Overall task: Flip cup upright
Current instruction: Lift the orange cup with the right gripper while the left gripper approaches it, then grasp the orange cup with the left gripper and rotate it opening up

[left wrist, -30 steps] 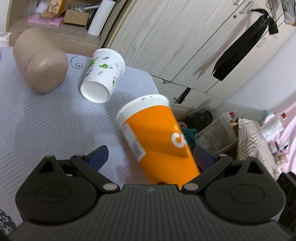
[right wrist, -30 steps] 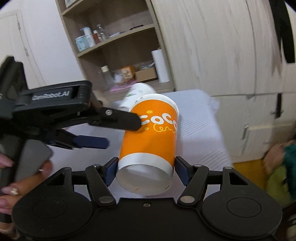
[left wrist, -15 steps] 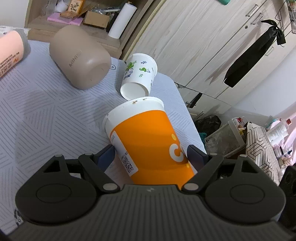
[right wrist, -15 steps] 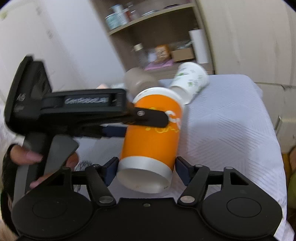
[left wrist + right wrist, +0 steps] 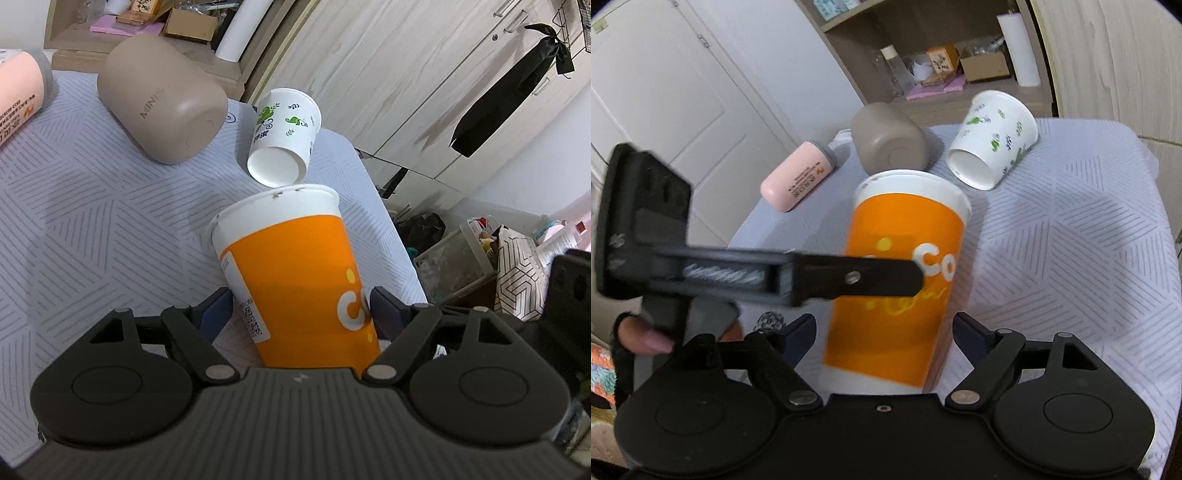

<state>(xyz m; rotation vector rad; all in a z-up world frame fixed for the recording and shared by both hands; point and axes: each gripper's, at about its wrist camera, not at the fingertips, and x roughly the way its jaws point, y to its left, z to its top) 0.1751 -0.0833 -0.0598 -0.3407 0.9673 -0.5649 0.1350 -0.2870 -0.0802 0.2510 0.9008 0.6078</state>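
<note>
An orange paper cup (image 5: 295,273) with a white rim and white lettering is held off the table, rim pointing away. My left gripper (image 5: 301,314) is shut on its body, blue pads pressed on both sides. In the right wrist view the same cup (image 5: 897,280) sits between the fingers of my right gripper (image 5: 884,334). There the pads stand a little apart from the cup's sides. The left gripper (image 5: 849,277) crosses in front of the cup from the left.
A white cup with green leaf prints (image 5: 282,138) lies on its side on the patterned tablecloth (image 5: 92,221). A beige mug (image 5: 162,99) and a pink bottle (image 5: 798,175) also lie on their sides. The table's right edge (image 5: 384,236) drops off beside cabinets.
My left gripper has closed in on the orange cup. My right gripper's fingers have widened away from its base. The cup has tipped from rim-away-and-tilted toward standing above the table.
</note>
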